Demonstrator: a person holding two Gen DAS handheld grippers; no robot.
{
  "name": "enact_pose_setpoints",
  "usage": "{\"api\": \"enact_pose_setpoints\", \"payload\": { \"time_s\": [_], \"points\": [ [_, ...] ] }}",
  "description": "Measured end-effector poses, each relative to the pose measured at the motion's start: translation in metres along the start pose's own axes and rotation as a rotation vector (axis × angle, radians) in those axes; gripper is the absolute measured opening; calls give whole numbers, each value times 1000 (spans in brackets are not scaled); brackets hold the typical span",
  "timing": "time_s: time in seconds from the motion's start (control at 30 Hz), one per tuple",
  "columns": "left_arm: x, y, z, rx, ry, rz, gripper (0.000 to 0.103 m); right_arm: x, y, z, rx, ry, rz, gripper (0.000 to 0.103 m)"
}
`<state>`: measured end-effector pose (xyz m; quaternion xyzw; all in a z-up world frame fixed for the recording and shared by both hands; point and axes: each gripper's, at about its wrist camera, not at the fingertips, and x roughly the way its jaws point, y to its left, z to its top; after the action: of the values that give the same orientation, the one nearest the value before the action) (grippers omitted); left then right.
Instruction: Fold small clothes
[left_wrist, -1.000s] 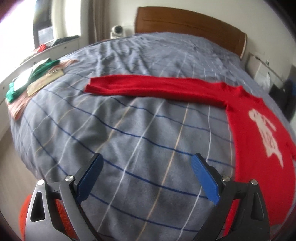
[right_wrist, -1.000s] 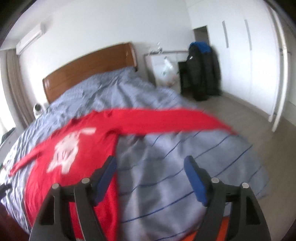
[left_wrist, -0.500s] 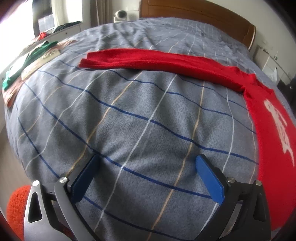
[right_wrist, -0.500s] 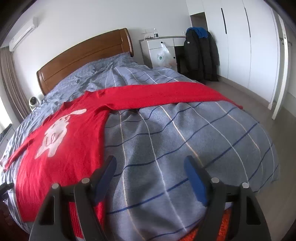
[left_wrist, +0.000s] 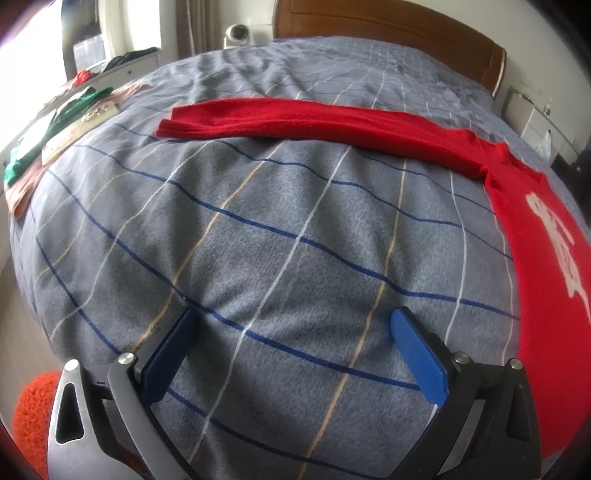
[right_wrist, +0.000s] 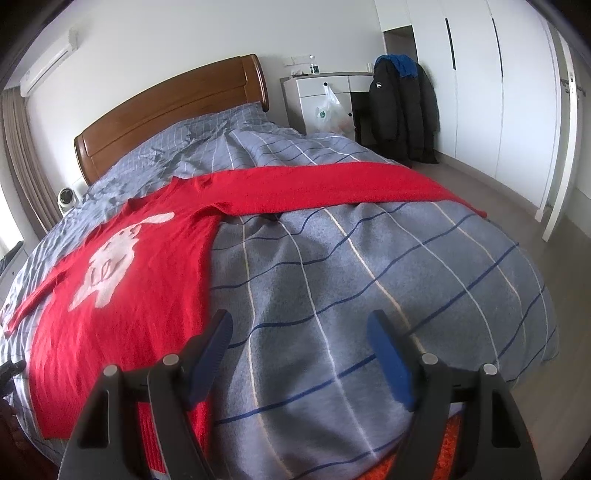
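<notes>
While both tools hover low over the foot of the bed, the left gripper (left_wrist: 293, 350) holds its blue-padded fingers wide apart with nothing between them but fuzzy grey blanket (left_wrist: 280, 236), and the right gripper (right_wrist: 301, 354) is likewise spread and empty, its left finger over the hem of the red sweater (right_wrist: 122, 295). That blanket is a fleecy, napped cloth crossed by dark blue, white and tan lines in a large check. A patch of shaggy orange pile shows below the left gripper at the frame's corner. The sweater, a fine-ribbed knit, lies flat and face up between the two tools, a white animal figure on its chest; no lettering on it can be read. One sleeve (left_wrist: 295, 120) stretches straight across the blanket in the left view, the other (right_wrist: 332, 184) runs to the bed's far edge in the right view. Beyond lie folded green and pinkish clothes (left_wrist: 55, 122), a glossy curved wooden headboard (right_wrist: 170, 110), a white cabinet with a plastic bag (right_wrist: 327, 112) hanging, and a black puffy jacket (right_wrist: 402, 107).
</notes>
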<state>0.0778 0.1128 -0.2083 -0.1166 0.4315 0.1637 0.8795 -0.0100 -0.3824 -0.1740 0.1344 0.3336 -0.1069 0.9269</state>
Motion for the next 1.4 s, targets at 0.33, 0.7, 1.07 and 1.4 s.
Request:
{"api": "enact_pose_setpoints", "payload": {
  "time_s": [0.33,0.7,1.07,1.4],
  "points": [
    [0,-1,0,18,-3,-1,103,1,2,0,-6,4,1,75],
    [0,0,0,18,-3,-1,103,1,1,-1,-5,2,2,75],
    [0,-1,0,17,-3,0,103,0,0,-2,-2,-1,0,75],
    [0,-1,0,18,-4,0,103,-1,0,-2,2,-5,-1,75]
  ]
}}
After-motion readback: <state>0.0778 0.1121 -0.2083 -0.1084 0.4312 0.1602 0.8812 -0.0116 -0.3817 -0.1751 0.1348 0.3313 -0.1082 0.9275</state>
